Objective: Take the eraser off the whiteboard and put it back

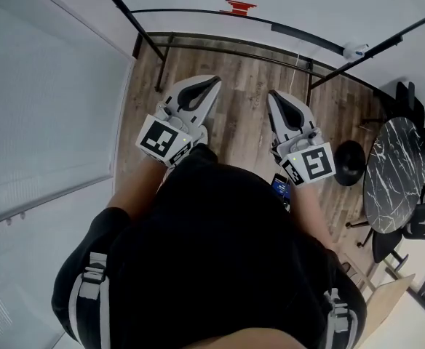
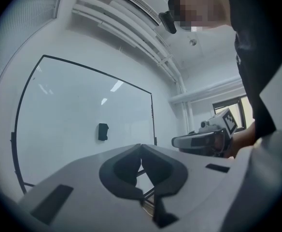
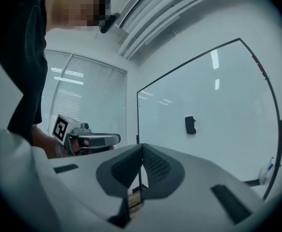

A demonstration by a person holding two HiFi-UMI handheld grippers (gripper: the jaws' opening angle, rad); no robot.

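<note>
Open wood floor (image 1: 234, 122) runs ahead of the person up to the whiteboard (image 2: 83, 105) stand. Pale wall panel (image 1: 45, 122) on left, marble round table (image 1: 393, 173) off right, well apart. Eraser (image 2: 103, 131) sticks on the board face, mid-board, well apart from both grippers. Left gripper (image 1: 212, 82) and right gripper (image 1: 273, 96) are level, side by side, pointing at the board. Both jaw pairs are closed together, empty.

Eraser (image 3: 190, 125): black, on white whiteboard (image 3: 228, 95) with black frame. Floor (image 1: 241, 107): brown wood grain. Tabletop (image 1: 391, 171) at 3 o'clock: black, white-veined marble.
</note>
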